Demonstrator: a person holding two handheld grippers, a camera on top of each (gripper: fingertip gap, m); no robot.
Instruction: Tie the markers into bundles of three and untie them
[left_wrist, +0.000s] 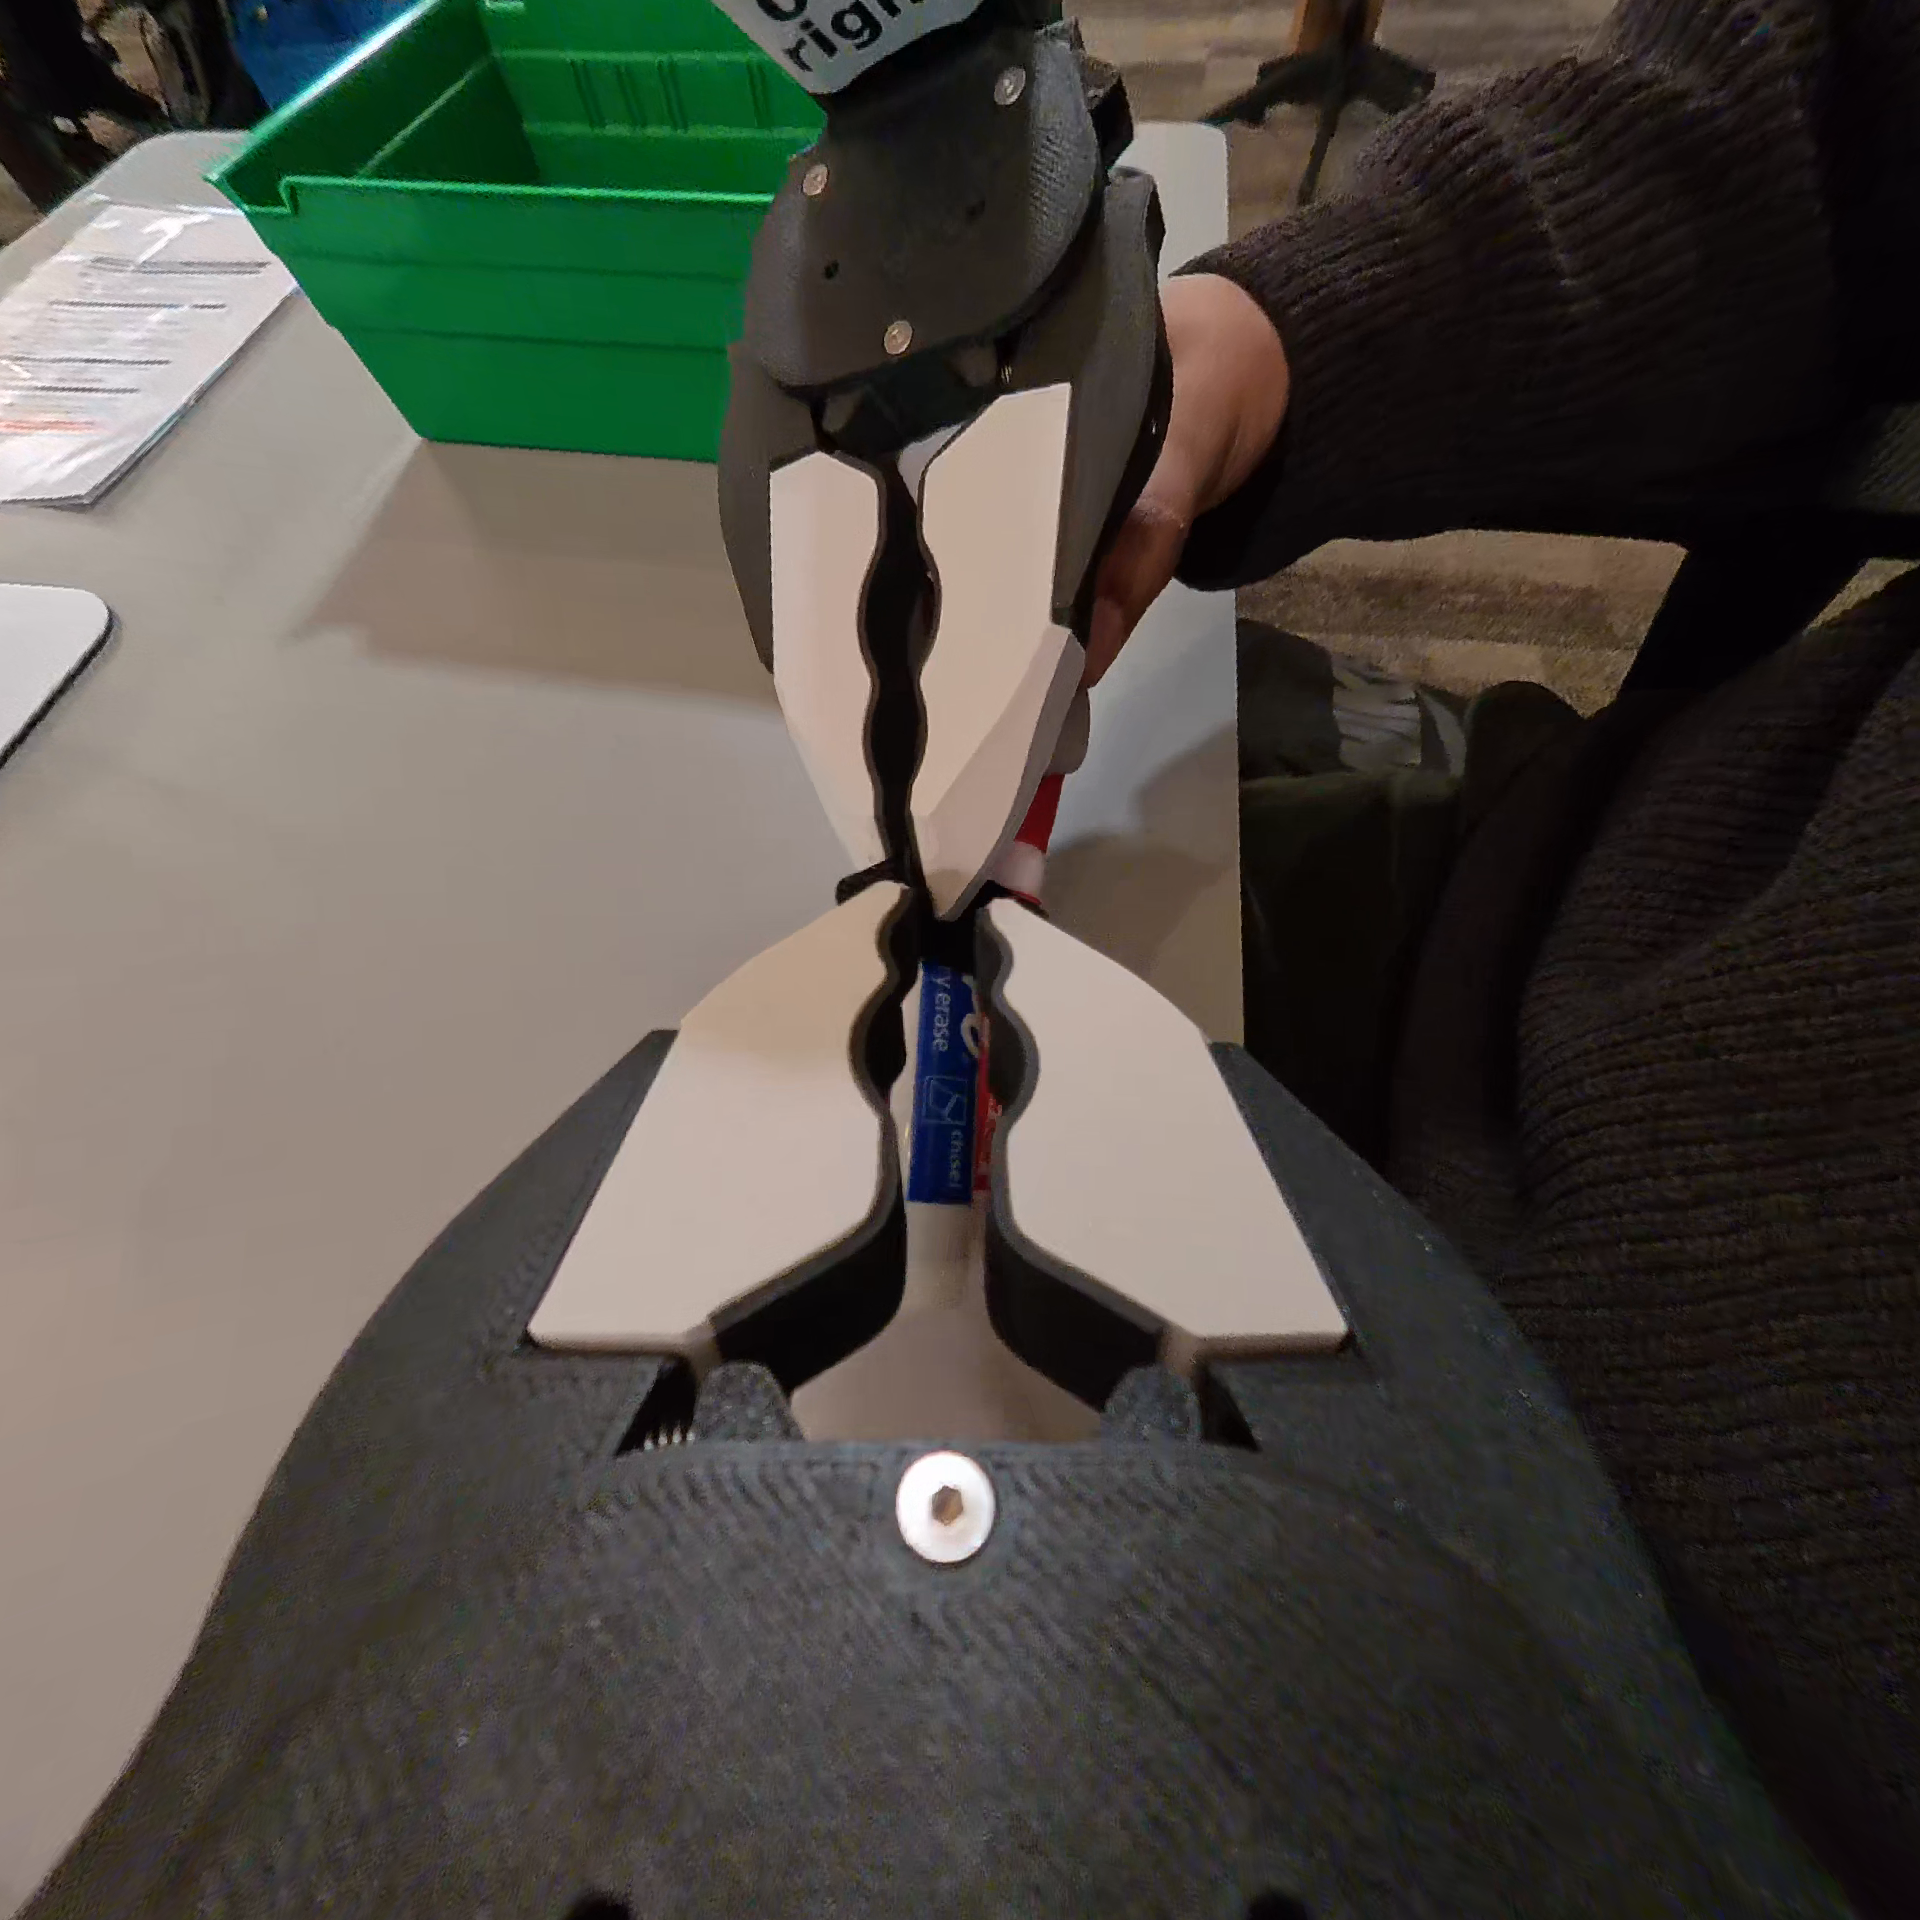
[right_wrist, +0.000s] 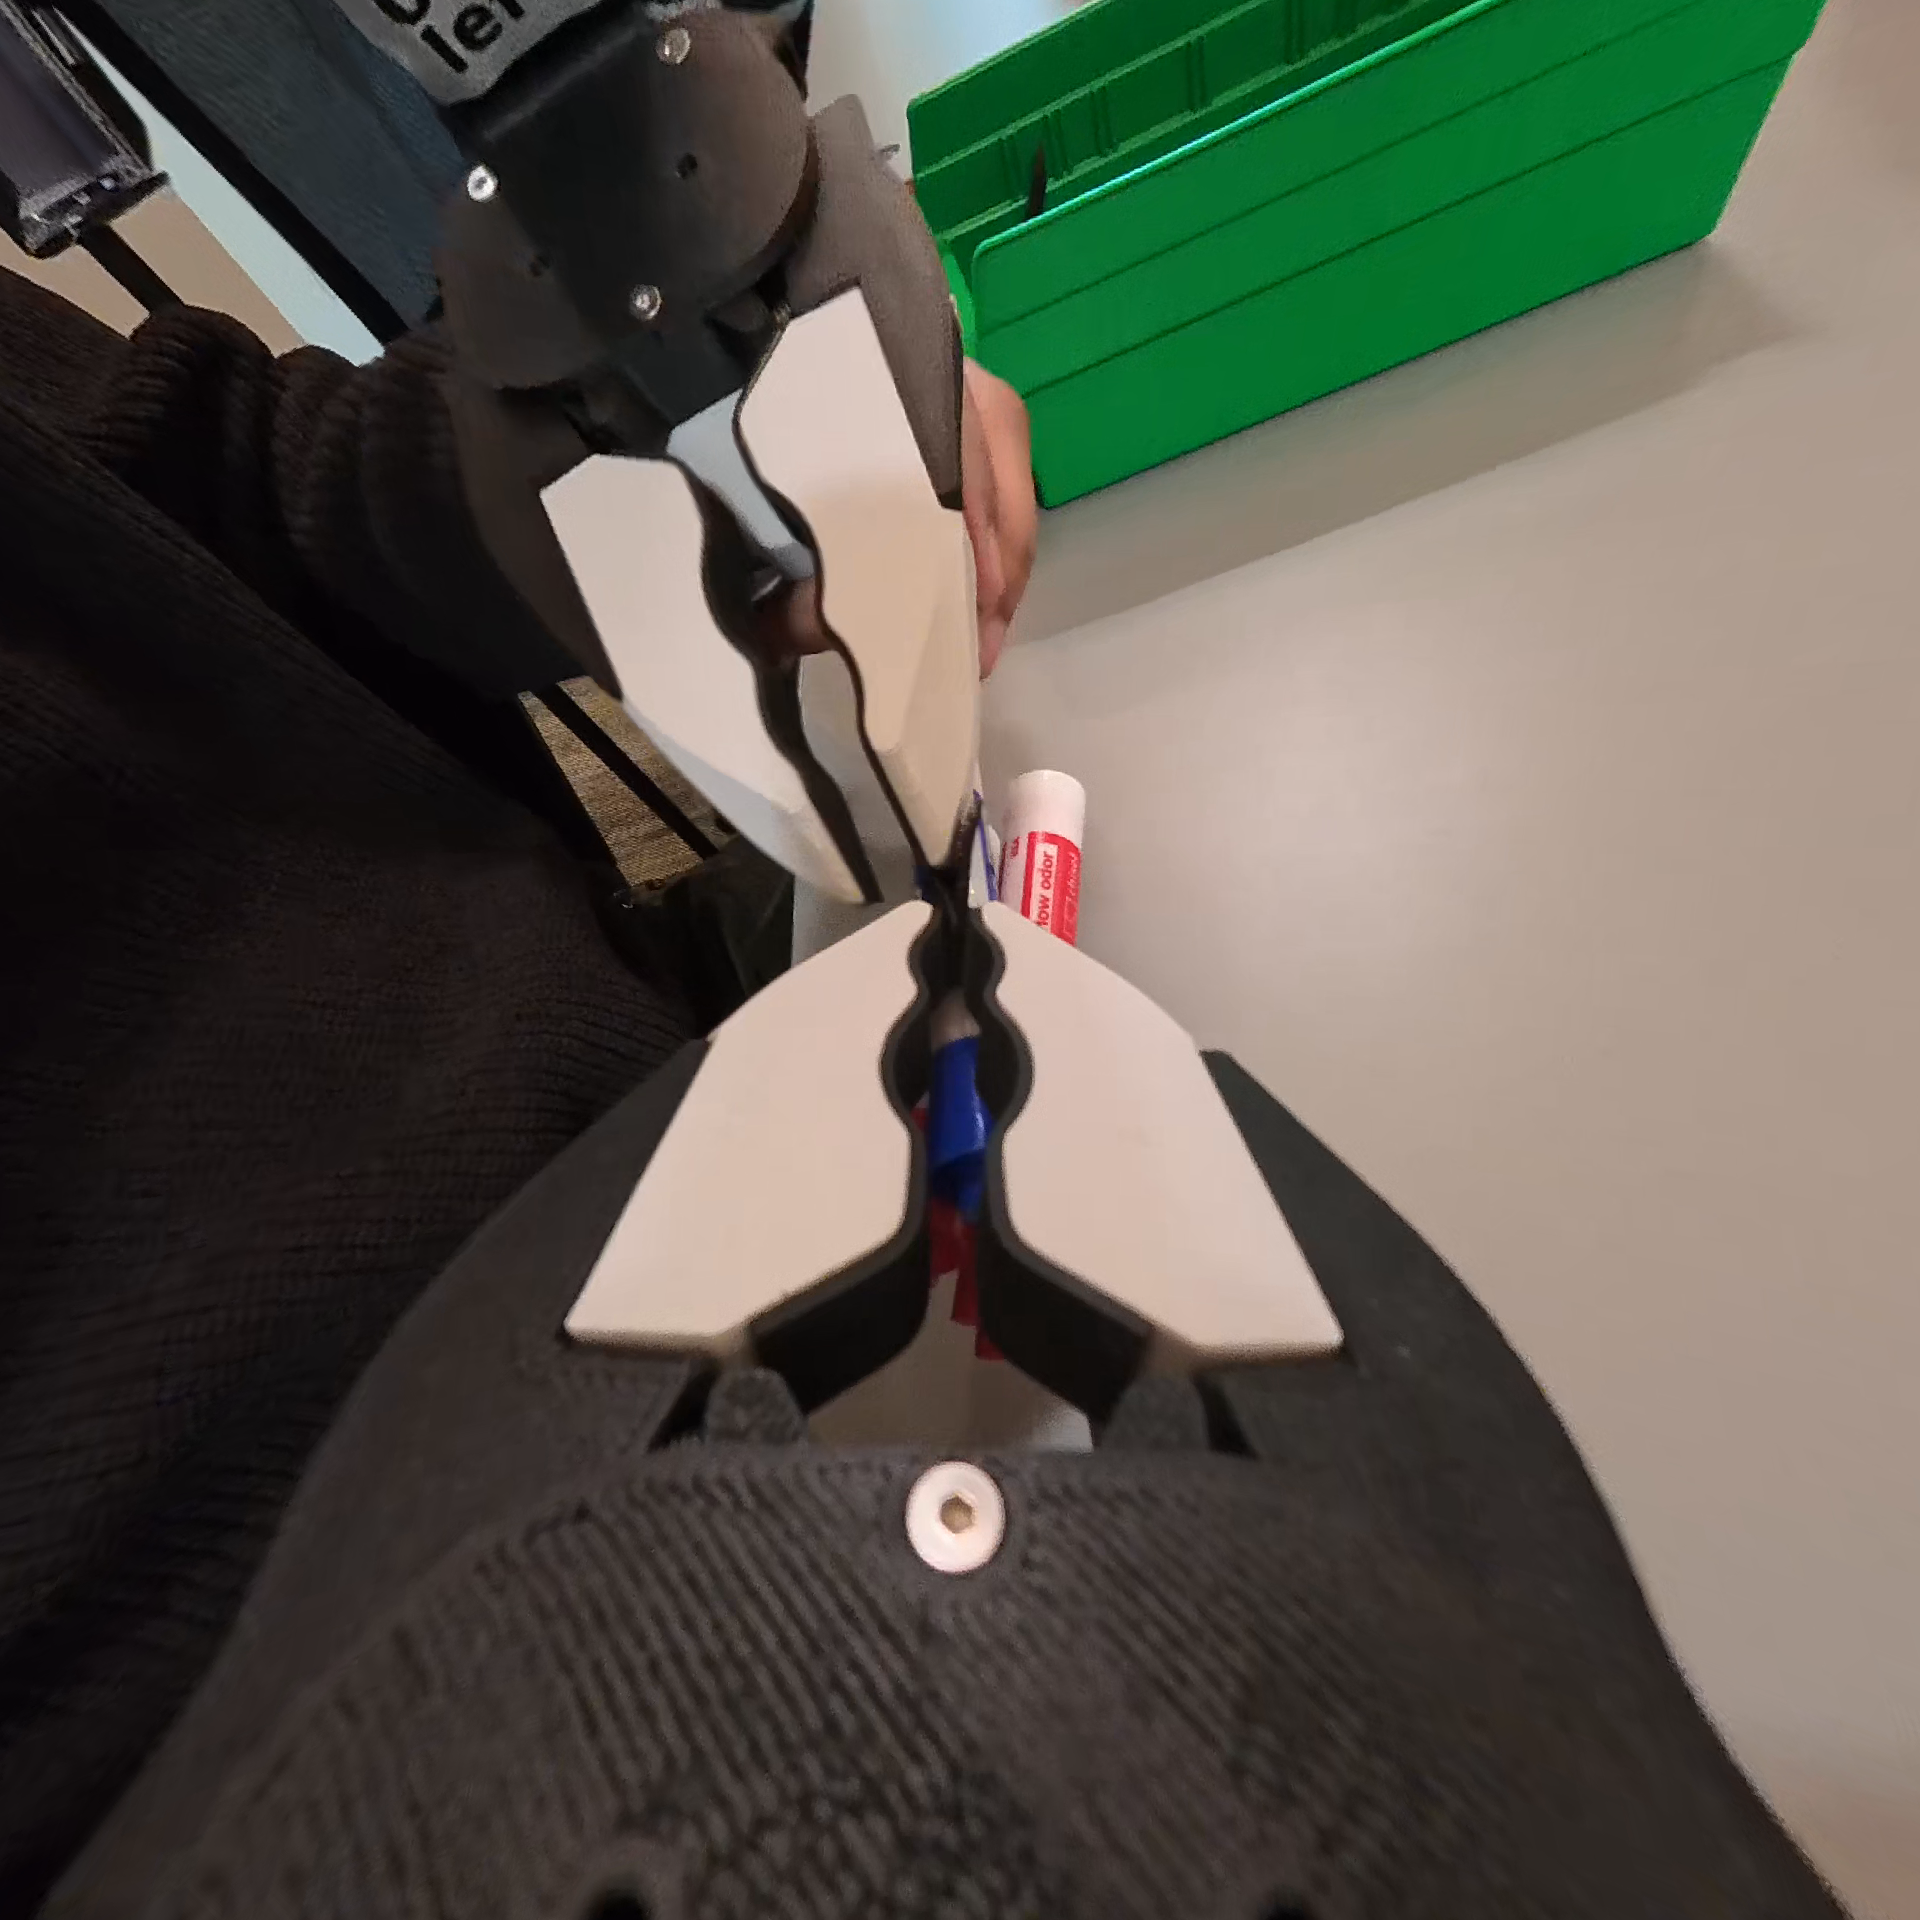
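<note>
My left gripper (left_wrist: 925, 920) and my right gripper (left_wrist: 914, 883) meet tip to tip low over the grey table (left_wrist: 416, 831), both with jaws closed. A small black piece (left_wrist: 858, 883) sticks out where the tips meet; I cannot tell what it is. A blue-labelled marker (left_wrist: 940, 1101) lies under the left gripper, seen through the slit between its fingers. A red-labelled marker (left_wrist: 1042, 821) lies beside it. In the right wrist view, the right gripper (right_wrist: 951, 920) faces the left gripper (right_wrist: 930, 873), with the blue marker (right_wrist: 956, 1112) below and the red marker (right_wrist: 1051, 862) just right of the tips.
A green plastic bin (left_wrist: 520, 312) stands at the back of the table, also in the right wrist view (right_wrist: 1351, 312). Printed sheets (left_wrist: 104, 343) and a white pad (left_wrist: 42, 655) lie at the left. The table edge (left_wrist: 1236, 727) is close by, with a person's dark sleeve (left_wrist: 1558, 312) beyond. Both grippers' tips are close together, under 4 cm apart.
</note>
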